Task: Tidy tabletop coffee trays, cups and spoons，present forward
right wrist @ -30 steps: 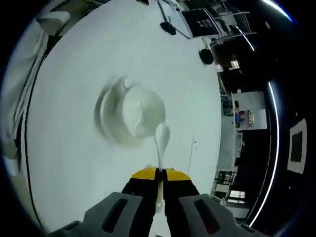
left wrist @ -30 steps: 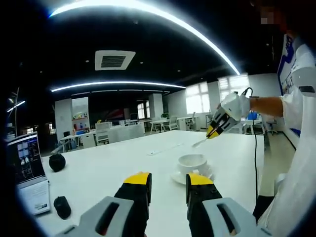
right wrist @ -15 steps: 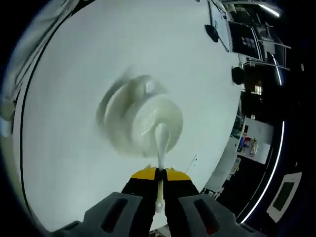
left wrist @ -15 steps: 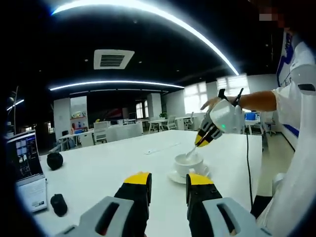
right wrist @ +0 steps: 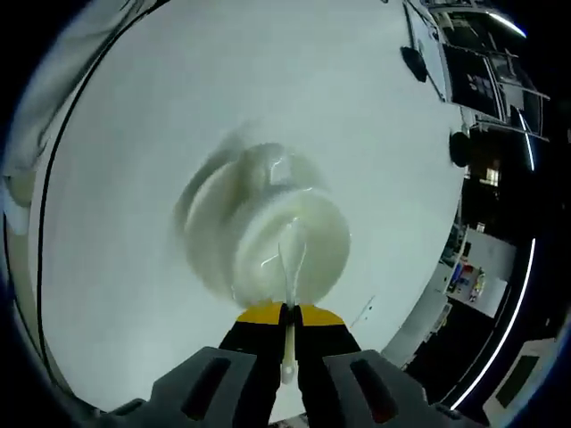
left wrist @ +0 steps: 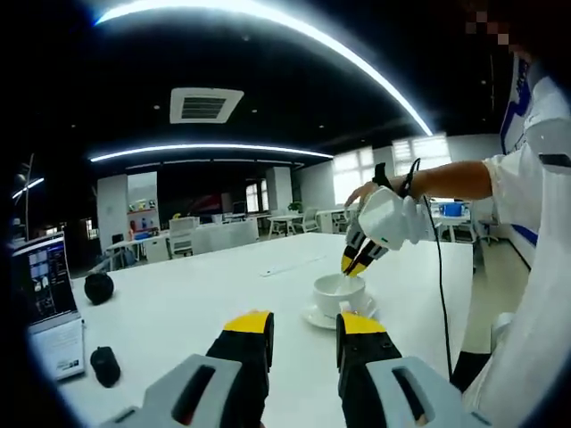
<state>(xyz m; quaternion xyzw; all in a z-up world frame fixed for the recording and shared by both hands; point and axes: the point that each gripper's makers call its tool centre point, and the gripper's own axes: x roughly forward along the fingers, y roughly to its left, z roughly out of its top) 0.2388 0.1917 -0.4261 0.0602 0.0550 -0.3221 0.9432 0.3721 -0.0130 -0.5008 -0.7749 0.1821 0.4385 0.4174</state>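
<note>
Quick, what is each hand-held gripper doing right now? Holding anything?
Left hand-held gripper: open, holding nothing.
Right hand-held gripper: shut on the white spoon, its bowl inside the cup.

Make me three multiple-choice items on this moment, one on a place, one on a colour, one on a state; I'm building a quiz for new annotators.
1. Where is the spoon's bowl?
A. inside the cup
B. flat on the table
C. on the laptop

2. What colour are the tips of the left tongs?
A. red
B. yellow
C. green

3. What state are the right tongs in?
A. open and empty
B. shut on the spoon
C. shut on the saucer

Answers:
1 A: the spoon's bowl dips into the cup.
2 B: both tips show yellow.
3 B: the spoon's handle sits clamped between the jaws above the saucer.
</note>
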